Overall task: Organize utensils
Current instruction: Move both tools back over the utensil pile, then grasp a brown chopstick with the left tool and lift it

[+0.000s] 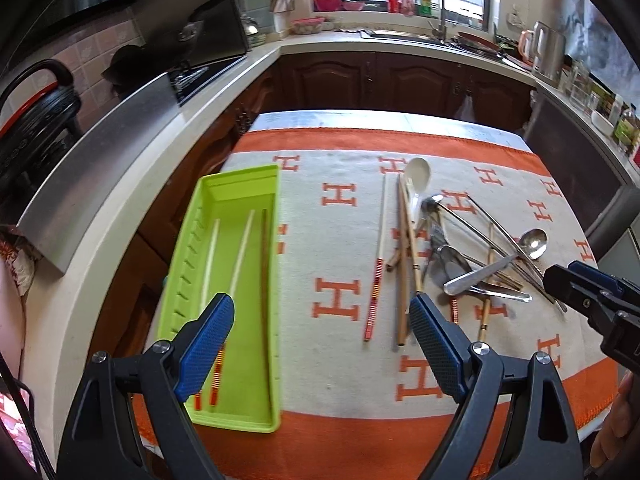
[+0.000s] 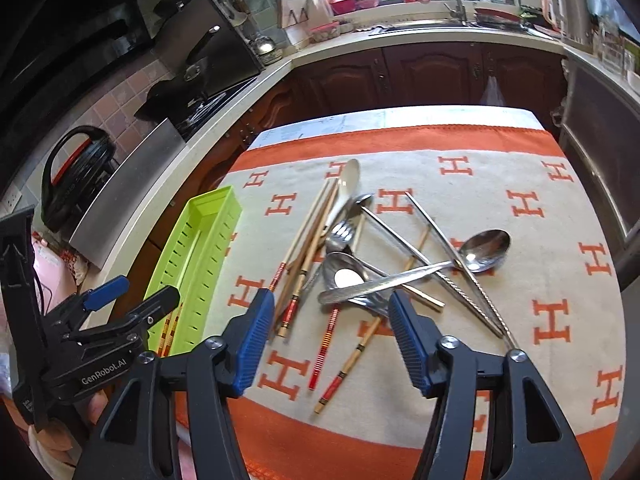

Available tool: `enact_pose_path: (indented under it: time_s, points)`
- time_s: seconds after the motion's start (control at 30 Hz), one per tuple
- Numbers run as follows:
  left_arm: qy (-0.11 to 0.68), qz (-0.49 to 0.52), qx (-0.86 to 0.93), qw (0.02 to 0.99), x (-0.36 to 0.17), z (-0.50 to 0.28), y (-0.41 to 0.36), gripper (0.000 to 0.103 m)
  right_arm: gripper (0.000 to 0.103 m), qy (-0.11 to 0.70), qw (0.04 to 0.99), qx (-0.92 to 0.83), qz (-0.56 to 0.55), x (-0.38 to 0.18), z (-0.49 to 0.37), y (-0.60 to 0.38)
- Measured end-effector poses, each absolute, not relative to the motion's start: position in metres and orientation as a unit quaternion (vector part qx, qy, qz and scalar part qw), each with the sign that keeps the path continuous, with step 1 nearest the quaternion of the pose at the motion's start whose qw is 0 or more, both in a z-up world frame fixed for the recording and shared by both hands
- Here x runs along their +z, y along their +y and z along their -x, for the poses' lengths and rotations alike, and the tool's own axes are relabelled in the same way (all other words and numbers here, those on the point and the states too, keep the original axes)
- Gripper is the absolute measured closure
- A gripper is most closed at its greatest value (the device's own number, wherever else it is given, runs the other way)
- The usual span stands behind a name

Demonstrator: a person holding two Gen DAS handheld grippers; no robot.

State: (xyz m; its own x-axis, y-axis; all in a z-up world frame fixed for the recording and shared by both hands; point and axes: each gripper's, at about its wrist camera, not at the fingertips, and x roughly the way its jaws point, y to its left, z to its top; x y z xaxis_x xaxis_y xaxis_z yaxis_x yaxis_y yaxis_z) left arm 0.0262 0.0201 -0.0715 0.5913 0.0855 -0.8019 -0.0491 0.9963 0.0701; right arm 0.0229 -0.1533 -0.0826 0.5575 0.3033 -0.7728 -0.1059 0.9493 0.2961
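Utensils are what is being sorted, and the job looks partly done — three chopsticks already lie lengthwise in the green tray (image 1: 256,280), while the rest sit in a heap on the orange-and-white cloth (image 1: 352,392).

Nearest in the left wrist view, the left gripper (image 1: 322,322) hangs with its jaws spread wide and nothing between them; at nine o'clock of it is the tray's near end, and at three o'clock the right gripper (image 1: 576,284) pokes in from the frame edge. In the right wrist view the right gripper (image 2: 330,318) is likewise parted and empty, its pads clear of everything, poised over the near edge of the heap.

Just past it, at twelve o'clock, a patterned metal handle (image 2: 384,284) lies across the tangle; a large steel spoon (image 2: 486,250) is at one o'clock, and a fork (image 2: 342,234) and a white ceramic spoon (image 2: 348,184) sit farther off at eleven. A lone white chopstick with a red-striped end (image 1: 378,264) lies apart between heap and tray.

My reading: this is the gap between placements, with a fresh pick to come. The loose chopstick looks the easiest target — a descent to the cloth and a closing across its thin shaft. Anything from the heap calls for care, since crossed pieces may drag neighbours along.
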Motion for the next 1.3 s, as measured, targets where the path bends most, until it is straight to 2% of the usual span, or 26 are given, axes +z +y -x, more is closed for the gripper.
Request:
enact_pose_path:
  time_s: [0.07,0.1,0.27,0.37,0.6,0.73,0.93,1.3]
  points:
    - [0.457,-0.023,0.026,0.889,-0.076,-0.029,0.010,0.015,0.021,0.453,0.877,0.105,-0.122,-0.085,-0.022,-0.168]
    - [0.460,-0.025,0.021,0.887,-0.078,-0.031,0.005,0.015,0.019,0.450,0.878,0.100,-0.129,-0.086,-0.021,-0.176]
    - [0.465,-0.034,-0.002,0.885,-0.088,-0.044,-0.013,0.015,0.019,0.461,0.870,0.090,-0.147,-0.099,-0.023,-0.203]
    - [0.469,-0.027,-0.022,0.882,-0.092,-0.057,-0.017,0.017,0.025,0.470,0.864,0.090,-0.157,-0.110,-0.024,-0.211]
    - [0.500,-0.013,-0.052,0.865,-0.114,-0.100,-0.020,0.059,0.035,0.482,0.854,0.102,-0.169,-0.131,-0.031,-0.217]
    - [0.519,-0.007,-0.063,0.852,-0.130,-0.117,-0.020,0.071,0.037,0.485,0.850,0.105,-0.174,-0.138,-0.038,-0.219]
    - [0.548,-0.024,-0.068,0.833,-0.155,-0.128,-0.026,0.086,0.039,0.491,0.845,0.113,-0.180,-0.149,-0.047,-0.221]
    - [0.571,-0.024,-0.058,0.819,-0.178,-0.137,-0.027,0.092,0.044,0.499,0.838,0.122,-0.182,-0.163,-0.056,-0.218]
